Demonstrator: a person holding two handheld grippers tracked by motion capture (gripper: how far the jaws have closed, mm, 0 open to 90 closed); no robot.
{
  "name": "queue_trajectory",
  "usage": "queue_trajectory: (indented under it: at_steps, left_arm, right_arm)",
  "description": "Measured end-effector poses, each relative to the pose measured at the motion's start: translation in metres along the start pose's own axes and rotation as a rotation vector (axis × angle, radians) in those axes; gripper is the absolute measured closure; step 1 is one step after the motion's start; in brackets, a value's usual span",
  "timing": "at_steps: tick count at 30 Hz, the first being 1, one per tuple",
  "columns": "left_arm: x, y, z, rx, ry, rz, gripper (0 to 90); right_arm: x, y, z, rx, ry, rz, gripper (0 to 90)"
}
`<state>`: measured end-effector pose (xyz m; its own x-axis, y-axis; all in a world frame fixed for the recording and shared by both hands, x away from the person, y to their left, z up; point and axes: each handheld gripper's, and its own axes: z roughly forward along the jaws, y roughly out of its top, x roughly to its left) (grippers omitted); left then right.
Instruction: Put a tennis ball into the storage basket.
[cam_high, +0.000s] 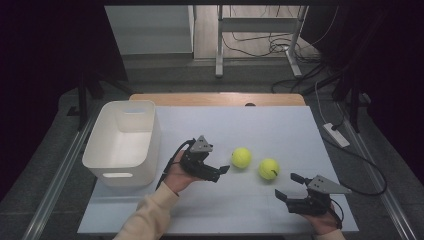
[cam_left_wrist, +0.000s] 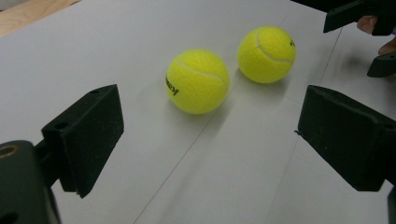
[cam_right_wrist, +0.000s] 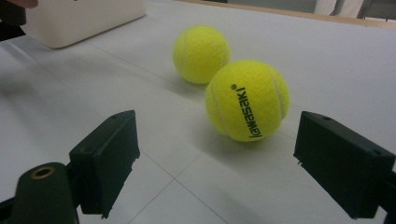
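Tennis balls (cam_high: 241, 157) (cam_high: 269, 168) sit side by side mid-frame on the tabletop (cam_high: 280, 130). Both grippers, left (cam_high: 216, 171) and right (cam_high: 291, 186), gape with nothing held. Best each straddles its nearest ball squarely before closing, then heads for the white bin (cam_high: 145, 137) at left.

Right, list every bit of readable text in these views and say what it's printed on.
"kawasaki", with a small ® mark, in dark letters on the nearer tennis ball in the right gripper view.
Dark print on the left tennis ball in the left gripper view: turned away at the ball's edge, too partial to read.
A dark mark on the other ball's far edge there: unreadable.
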<state>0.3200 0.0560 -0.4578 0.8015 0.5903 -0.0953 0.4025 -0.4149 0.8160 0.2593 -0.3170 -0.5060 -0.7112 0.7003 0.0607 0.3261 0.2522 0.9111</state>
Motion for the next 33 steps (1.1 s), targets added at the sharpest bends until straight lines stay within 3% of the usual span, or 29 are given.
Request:
queue_trajectory:
  at_steps: [33]
  left_arm:
    - [-0.001, 0.023, 0.015, 0.018, -0.003, 0.032, 8.3]
  right_arm:
    - [0.0, 0.0, -0.001, 0.0, -0.001, 0.002, 13.4]
